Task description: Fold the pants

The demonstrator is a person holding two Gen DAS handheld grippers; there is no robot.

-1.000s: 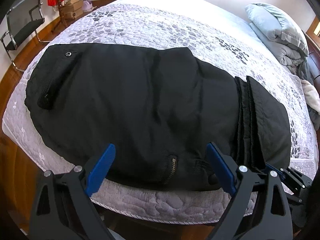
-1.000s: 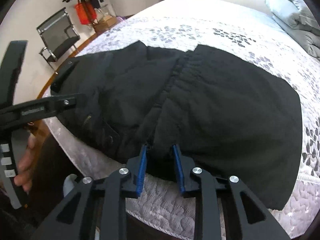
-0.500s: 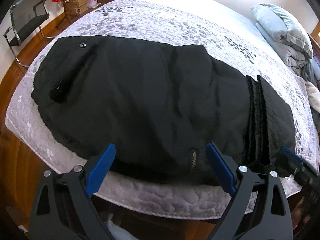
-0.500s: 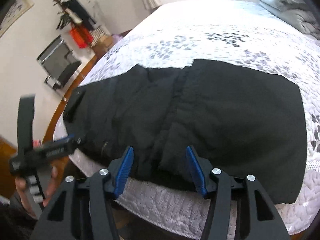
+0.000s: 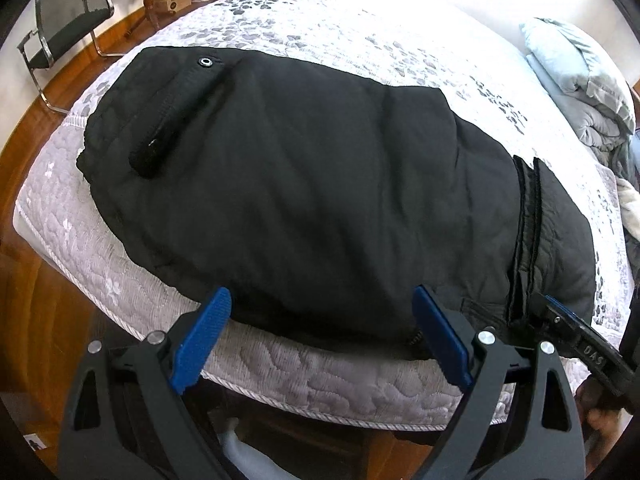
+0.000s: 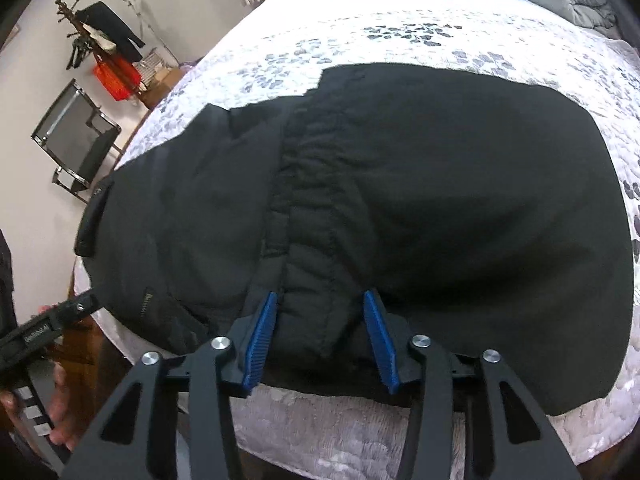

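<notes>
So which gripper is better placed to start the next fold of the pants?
Probably the right gripper: its open jaws already straddle the gathered band at the near edge of the black pants. The left gripper is open too, its jaws just short of the near edge.

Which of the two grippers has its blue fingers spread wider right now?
The left gripper: its fingers stand far apart over the black pants, while the right gripper straddles only the gathered band.

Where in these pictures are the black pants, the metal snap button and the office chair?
black pants (image 5: 320, 200): left wrist view, middle of the folded fabric.
metal snap button (image 5: 206, 62): left wrist view, its silver ring.
office chair (image 6: 76, 140): right wrist view, its dark backrest.
</notes>
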